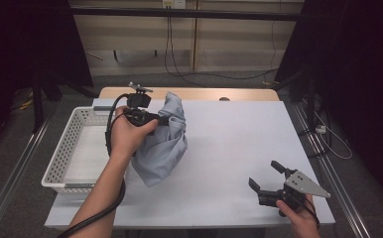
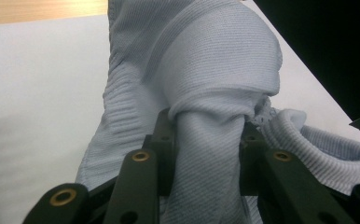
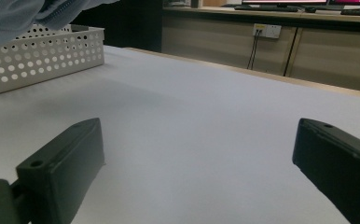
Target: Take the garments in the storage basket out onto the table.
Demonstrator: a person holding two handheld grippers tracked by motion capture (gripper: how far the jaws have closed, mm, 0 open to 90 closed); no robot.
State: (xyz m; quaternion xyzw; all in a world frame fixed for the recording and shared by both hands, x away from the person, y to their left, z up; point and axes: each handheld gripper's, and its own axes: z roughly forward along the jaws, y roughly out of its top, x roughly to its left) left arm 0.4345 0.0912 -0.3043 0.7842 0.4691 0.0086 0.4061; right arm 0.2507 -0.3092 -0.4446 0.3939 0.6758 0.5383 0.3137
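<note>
Left of centre, the left tool (image 1: pixel 162 119) pinches the pale blue garment (image 1: pixel 162 144) aloft beside the white basket (image 1: pixel 60 163), probably for dropping in, while the right tool (image 1: pixel 269 178) waits wide open and empty at lower right.

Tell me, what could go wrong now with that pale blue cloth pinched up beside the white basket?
The left gripper clamps just a bunched fold of the cloth, so the fabric might slip out before it gets anywhere. Most of the cloth hangs loose below the grip, near the basket; if it is meant to go in, the tail could drape over the rim. The right gripper rests open on the table, far off, so it probably could not catch a drop.
</note>
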